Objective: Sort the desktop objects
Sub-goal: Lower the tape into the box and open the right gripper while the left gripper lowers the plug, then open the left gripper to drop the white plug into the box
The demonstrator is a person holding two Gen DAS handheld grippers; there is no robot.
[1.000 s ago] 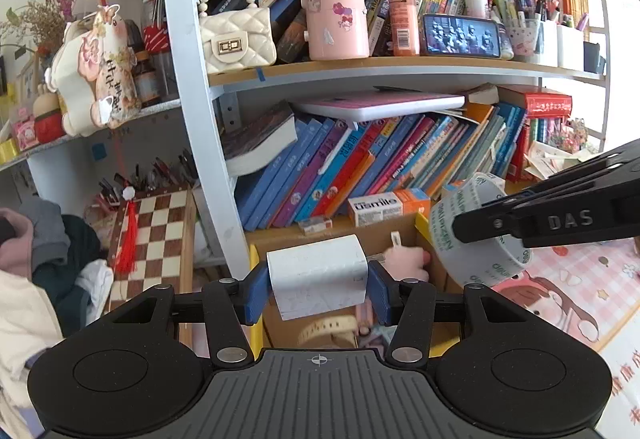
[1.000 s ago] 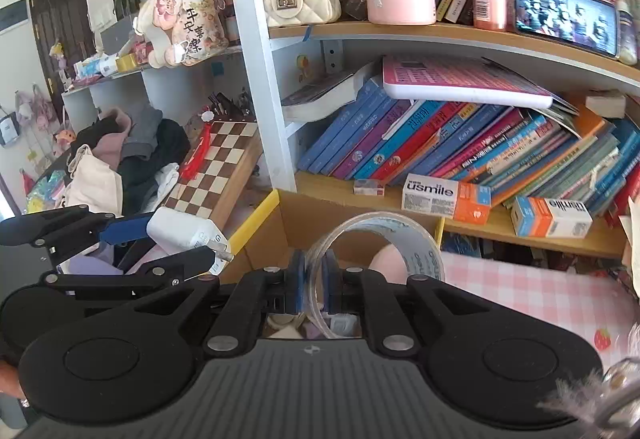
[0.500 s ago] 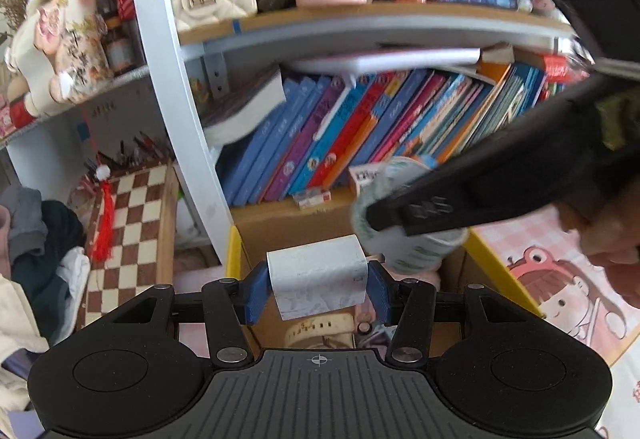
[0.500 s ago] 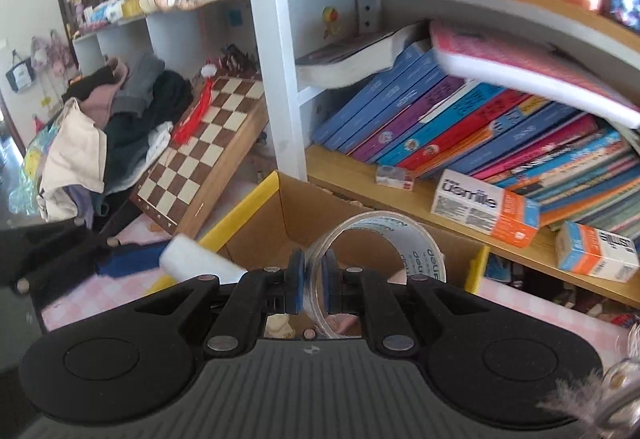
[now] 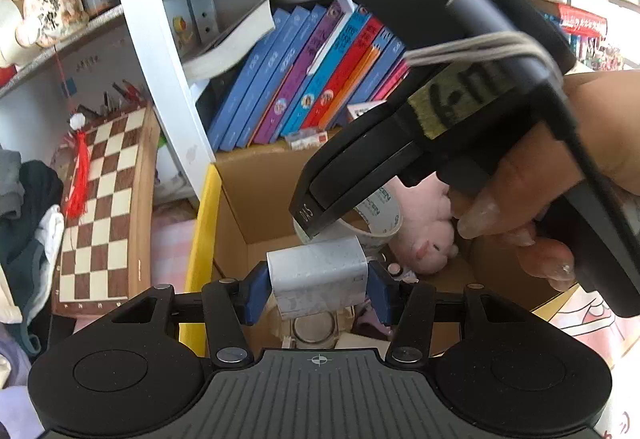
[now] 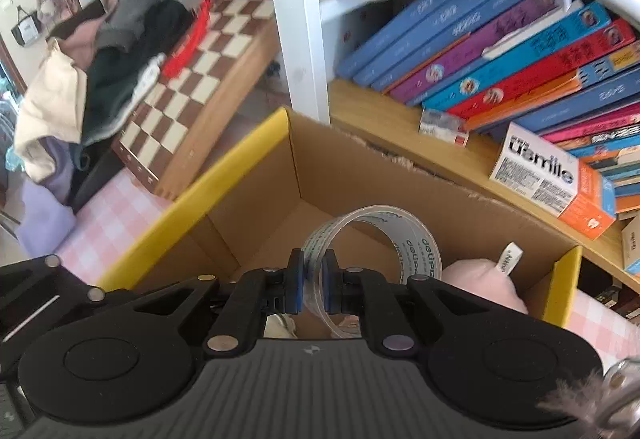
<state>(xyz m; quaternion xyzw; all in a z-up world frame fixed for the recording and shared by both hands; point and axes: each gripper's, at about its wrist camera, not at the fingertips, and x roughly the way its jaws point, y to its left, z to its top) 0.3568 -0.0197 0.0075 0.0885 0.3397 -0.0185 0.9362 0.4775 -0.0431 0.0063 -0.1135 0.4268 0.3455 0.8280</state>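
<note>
While both units hang over the cardboard box [image 6: 384, 175], left gripper [image 5: 318, 289] clamps a white charger [image 5: 318, 279]; right gripper [image 6: 312, 283] pinches a clear tape roll [image 6: 416, 259].

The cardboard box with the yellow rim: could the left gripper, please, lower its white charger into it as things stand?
Probably not straight down. The right gripper, holding the tape roll, hangs over the cardboard box just ahead of the left gripper and its white charger. The box's left side looks freer.
</note>
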